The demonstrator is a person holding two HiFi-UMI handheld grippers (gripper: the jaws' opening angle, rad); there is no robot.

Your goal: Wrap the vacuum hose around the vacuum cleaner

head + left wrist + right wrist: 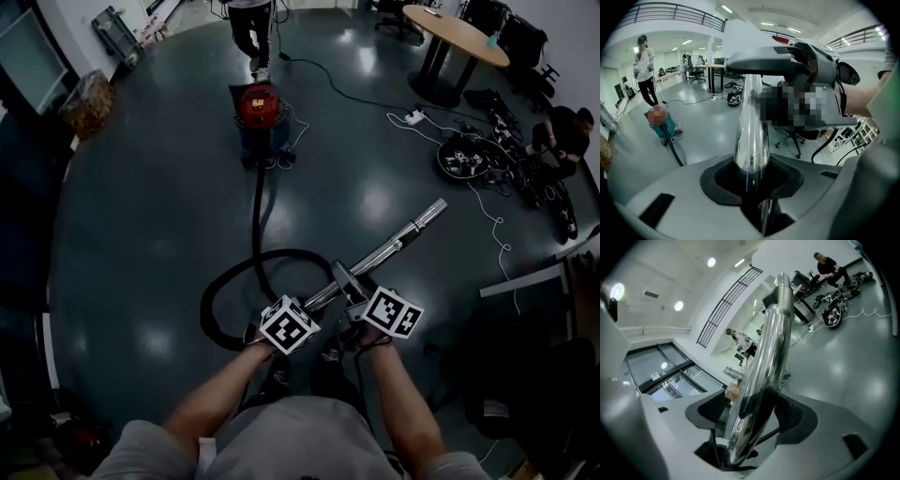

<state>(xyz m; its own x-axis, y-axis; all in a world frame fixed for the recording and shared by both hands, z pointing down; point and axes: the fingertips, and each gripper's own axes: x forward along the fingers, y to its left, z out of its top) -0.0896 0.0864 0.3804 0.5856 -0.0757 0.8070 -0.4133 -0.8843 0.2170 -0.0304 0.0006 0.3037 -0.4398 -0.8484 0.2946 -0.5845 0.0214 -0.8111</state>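
I had the left claw [752, 176] clamped on the shiny chrome metal wand tube [403, 234], both pads pressing its sides near the lower end. The right claw [750, 418] sat a little further up the same tube. Its jaws stood wide around the tube, with a gap showing between one pad and the metal, so it was not gripping. From the two claws the tube slanted away to my right, tilted over the dark glossy floor [141, 216], with its free end well clear of everything else.

The ribbed black hose [214, 300] lay on the floor, not wrapped around anything. It ran in a nearly straight line from the red drum-shaped vacuum cleaner [260, 108] toward me, then curled into one wide loop just left of the claws. The vacuum cleaner stood upright on the floor well ahead of me, toward the far edge of the open area. A standing person [251, 28] was just behind it. A round wooden table [459, 33] stood at the far right corner, and a white power strip [413, 117] lay on the floor near it. Another person sat on the floor [562, 131] at the right edge.
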